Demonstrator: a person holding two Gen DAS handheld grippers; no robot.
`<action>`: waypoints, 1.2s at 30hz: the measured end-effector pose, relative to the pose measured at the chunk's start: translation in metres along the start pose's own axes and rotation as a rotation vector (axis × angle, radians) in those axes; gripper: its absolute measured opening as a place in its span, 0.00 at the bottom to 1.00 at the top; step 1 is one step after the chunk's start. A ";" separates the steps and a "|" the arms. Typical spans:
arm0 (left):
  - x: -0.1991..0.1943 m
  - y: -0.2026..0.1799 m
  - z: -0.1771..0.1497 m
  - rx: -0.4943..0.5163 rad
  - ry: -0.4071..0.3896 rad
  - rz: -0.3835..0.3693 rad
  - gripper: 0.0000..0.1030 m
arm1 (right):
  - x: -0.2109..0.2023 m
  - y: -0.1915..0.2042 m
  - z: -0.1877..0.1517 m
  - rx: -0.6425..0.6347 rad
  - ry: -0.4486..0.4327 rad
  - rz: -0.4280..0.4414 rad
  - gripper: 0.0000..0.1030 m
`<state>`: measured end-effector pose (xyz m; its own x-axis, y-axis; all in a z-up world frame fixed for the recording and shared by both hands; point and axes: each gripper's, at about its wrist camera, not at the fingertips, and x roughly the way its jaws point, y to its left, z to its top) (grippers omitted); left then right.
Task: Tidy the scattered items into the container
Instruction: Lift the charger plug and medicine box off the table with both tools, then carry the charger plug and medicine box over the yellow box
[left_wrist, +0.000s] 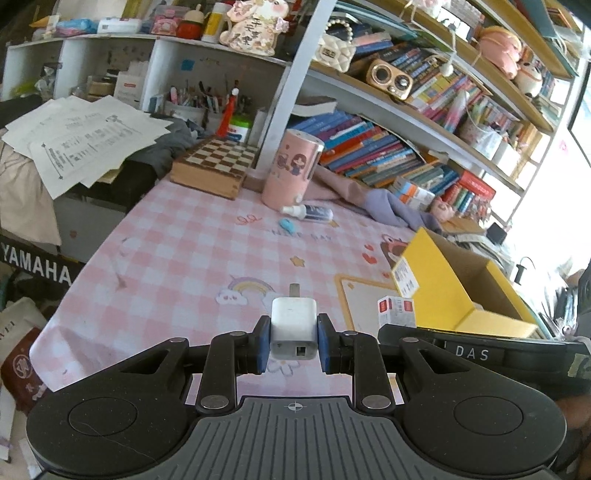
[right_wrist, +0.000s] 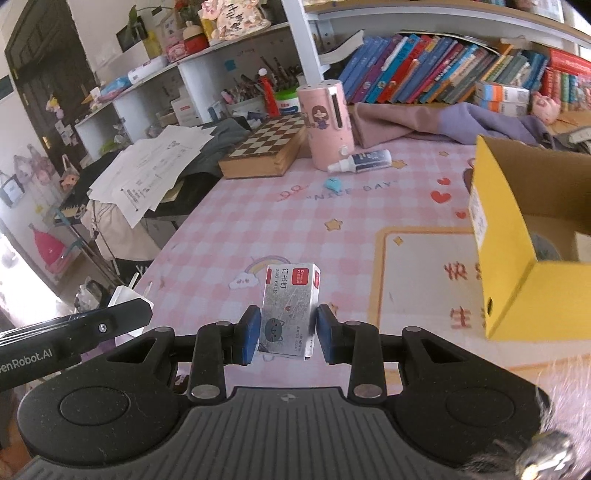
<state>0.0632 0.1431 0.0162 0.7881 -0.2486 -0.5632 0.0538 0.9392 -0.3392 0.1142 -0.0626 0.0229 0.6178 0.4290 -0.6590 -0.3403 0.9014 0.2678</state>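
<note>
left gripper (left_wrist: 294, 341) closed on a white charger plug (left_wrist: 294, 328), blue pads (left_wrist: 263, 343) flat against both its sides, prongs pointing ahead, usb port facing the camera. right gripper (right_wrist: 285, 332) closed on a small staple box (right_wrist: 290, 310), gripped low on its body so most of the box stands ahead of the pads, leaning slightly right. both items appear lifted off the pink checked tablecloth (right_wrist: 240, 221).

the yellow cardboard box (right_wrist: 517, 236) – the container, by judgement – sits ahead and to the right of the right gripper, open side up, something already lying inside. from the left gripper it lies further right, beyond the right gripper's load.

step in hand, as judged: carry and drop. advise taking the right load over the near yellow wall first, clearing the rim before opening; the left should wait so the two tools do not cross. the staple box's low grip could let it pivot – move it level.

still loose, well ahead of both grippers: a spray bottle (right_wrist: 360, 161) and a small blue item (right_wrist: 332, 183) beside a pink cylinder (right_wrist: 327, 122).

legible writing: "订书钉" and "24/6" on the staple box; "nice day" on the cloth; "yamaha" at far left; "enrobot.ai" and "das" on the gripper bodies.
</note>
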 end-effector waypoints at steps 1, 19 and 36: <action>-0.001 -0.001 -0.002 0.002 0.004 -0.005 0.23 | -0.003 0.000 -0.003 0.007 0.000 -0.005 0.30; -0.003 -0.026 -0.015 0.058 0.032 -0.115 0.23 | -0.046 -0.020 -0.037 0.095 -0.035 -0.106 0.30; 0.014 -0.059 -0.022 0.115 0.080 -0.191 0.23 | -0.068 -0.045 -0.053 0.161 -0.048 -0.170 0.30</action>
<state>0.0579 0.0787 0.0119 0.7057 -0.4383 -0.5567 0.2707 0.8929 -0.3598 0.0499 -0.1360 0.0188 0.6910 0.2689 -0.6710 -0.1136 0.9571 0.2666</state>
